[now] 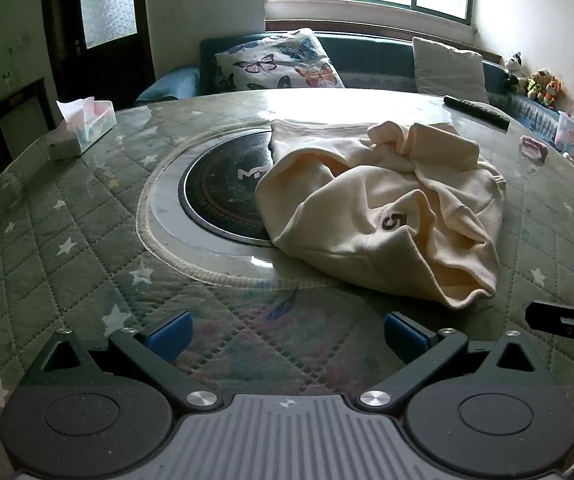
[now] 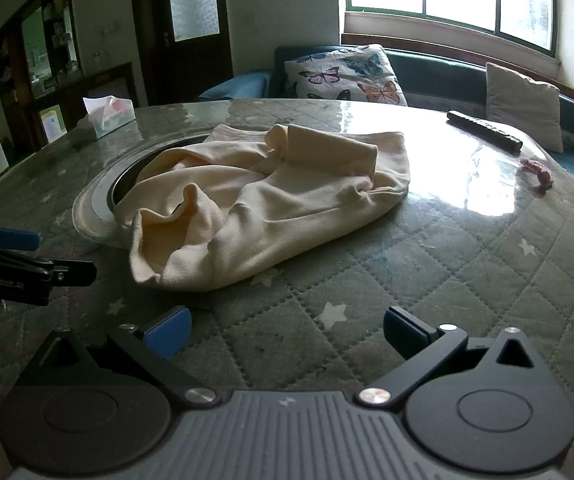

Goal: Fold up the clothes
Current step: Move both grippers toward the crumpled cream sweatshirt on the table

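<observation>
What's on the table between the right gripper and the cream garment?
Nothing: only bare quilted green star-print table cover separates the open right gripper from the crumpled cream garment, as the right wrist view shows.

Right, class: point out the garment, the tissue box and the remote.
garment (image 1: 367, 216), left wrist view, on its front beside the number
tissue box (image 1: 83, 130), left wrist view, on its side
remote (image 2: 485, 131), right wrist view, mid-body

Cream garment: crumpled, unfolded heap on the quilted table, right of centre in the left wrist view, upper centre-left in the right wrist view. Dark "5" print shows on a raised fold. One cuffed end flopped across the top, open hem facing the cameras. Left edge overlaps the round black hotplate.
</observation>
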The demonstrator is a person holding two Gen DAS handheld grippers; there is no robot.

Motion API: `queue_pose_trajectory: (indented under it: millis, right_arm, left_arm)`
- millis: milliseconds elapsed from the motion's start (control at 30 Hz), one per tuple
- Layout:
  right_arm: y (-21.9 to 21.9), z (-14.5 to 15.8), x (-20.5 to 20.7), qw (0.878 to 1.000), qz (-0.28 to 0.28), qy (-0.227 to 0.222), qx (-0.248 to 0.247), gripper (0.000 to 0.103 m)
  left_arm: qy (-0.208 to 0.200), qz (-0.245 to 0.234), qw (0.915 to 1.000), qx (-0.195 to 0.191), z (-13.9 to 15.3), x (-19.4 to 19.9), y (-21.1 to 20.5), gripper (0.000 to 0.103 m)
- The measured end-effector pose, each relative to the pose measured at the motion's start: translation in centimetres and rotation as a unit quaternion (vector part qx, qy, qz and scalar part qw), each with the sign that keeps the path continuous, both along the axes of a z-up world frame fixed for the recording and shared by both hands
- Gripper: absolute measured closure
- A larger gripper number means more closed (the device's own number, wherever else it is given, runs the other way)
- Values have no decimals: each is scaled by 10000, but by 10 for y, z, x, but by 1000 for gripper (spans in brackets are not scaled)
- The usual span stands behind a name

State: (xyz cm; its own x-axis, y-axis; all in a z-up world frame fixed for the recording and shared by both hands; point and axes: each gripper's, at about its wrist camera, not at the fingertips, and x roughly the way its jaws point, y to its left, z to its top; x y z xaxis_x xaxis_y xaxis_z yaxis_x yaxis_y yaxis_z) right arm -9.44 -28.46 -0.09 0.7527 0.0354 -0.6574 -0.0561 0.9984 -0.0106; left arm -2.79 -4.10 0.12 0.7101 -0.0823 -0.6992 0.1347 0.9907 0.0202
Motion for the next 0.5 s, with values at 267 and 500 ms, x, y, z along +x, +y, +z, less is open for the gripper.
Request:
queue_pose_trajectory:
  millis: [267, 500]
  right_arm:
    - [31, -7, -55, 9997, 208, -76, 115, 0]
    - [49, -11, -88, 9989, 411, -103, 208, 0]
  left_arm:
    - [5, 0, 10000, 21, 0, 0, -2, 0]
    - [12, -1, 10000, 40, 1, 0, -4, 0]
